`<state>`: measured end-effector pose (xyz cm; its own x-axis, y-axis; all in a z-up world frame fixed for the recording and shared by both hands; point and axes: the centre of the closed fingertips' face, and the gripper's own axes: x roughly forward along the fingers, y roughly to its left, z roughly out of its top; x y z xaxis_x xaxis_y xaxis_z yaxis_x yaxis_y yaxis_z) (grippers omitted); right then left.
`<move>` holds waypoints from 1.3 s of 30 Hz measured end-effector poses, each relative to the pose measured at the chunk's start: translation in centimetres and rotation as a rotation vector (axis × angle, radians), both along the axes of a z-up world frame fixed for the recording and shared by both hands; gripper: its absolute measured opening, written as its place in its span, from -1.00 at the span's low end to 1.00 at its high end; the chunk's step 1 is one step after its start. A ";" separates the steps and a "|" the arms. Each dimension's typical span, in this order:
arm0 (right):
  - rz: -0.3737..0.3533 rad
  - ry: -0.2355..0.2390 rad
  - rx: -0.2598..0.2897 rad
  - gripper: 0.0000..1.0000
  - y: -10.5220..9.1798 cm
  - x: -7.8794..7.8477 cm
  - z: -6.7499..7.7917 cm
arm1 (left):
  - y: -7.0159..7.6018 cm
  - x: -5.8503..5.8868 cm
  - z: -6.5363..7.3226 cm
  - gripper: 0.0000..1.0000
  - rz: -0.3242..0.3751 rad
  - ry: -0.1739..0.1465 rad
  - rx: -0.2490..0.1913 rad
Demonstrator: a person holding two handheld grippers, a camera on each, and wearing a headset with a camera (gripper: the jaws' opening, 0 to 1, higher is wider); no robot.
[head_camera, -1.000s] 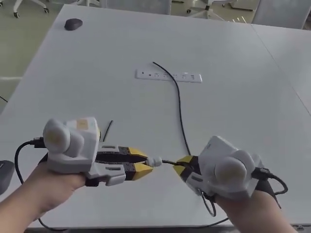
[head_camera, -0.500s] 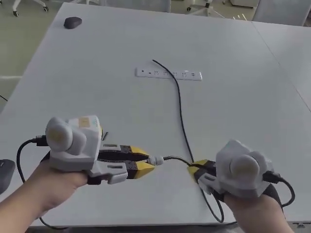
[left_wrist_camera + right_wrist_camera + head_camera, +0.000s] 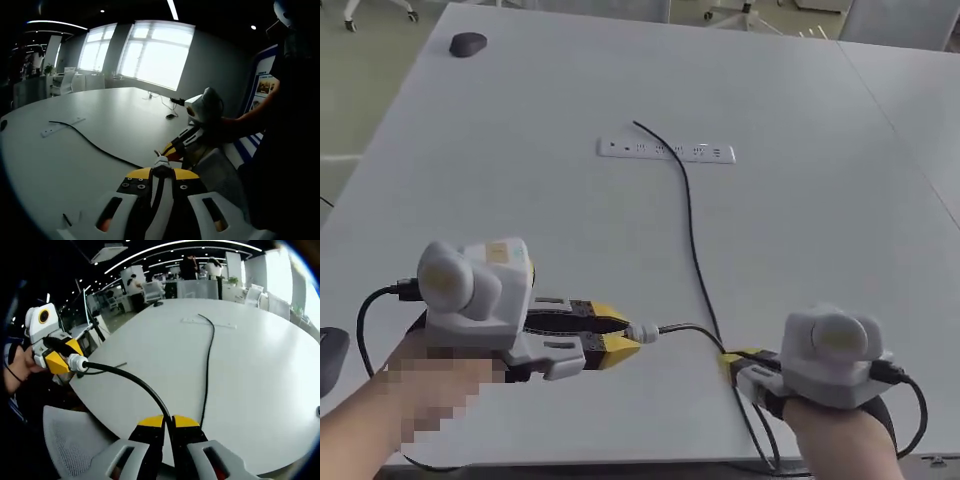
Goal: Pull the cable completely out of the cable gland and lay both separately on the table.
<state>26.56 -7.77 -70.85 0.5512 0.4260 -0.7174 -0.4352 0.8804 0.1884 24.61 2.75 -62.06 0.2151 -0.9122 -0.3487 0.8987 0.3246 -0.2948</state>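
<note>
My left claw (image 3: 623, 338) pinches the small white plastic cable gland (image 3: 642, 332). My right claw (image 3: 730, 358) pinches the thin black cable (image 3: 690, 215). Both are above the white desk's (image 3: 520, 150) near edge. Cable remains threaded through the gland, so extraction looks unfinished and both have yet to be laid down.

Flat on the white table (image 3: 800, 230), lying crosswise: a white power strip (image 3: 666, 152). Well beyond the strip and off to its left, near the far corner: a dark mouse (image 3: 468, 43). Much nearer than the strip, at the left edge: a dark flat item (image 3: 328, 360), cut off. Behind the strip, past the table's far edge: grey chairs (image 3: 890, 22).
</note>
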 end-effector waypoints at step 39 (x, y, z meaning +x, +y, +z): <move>0.629 -0.351 -0.325 -0.79 8.6 -0.1 7.8 | 0.1 0.5 -0.2 -0.71 -0.003 0.007 -0.007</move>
<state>26.47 0.87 -63.10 0.4940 0.5314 -0.6882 -0.8558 0.4368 -0.2770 25.15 2.86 -62.21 0.2102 -0.9152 -0.3438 0.8976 0.3200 -0.3030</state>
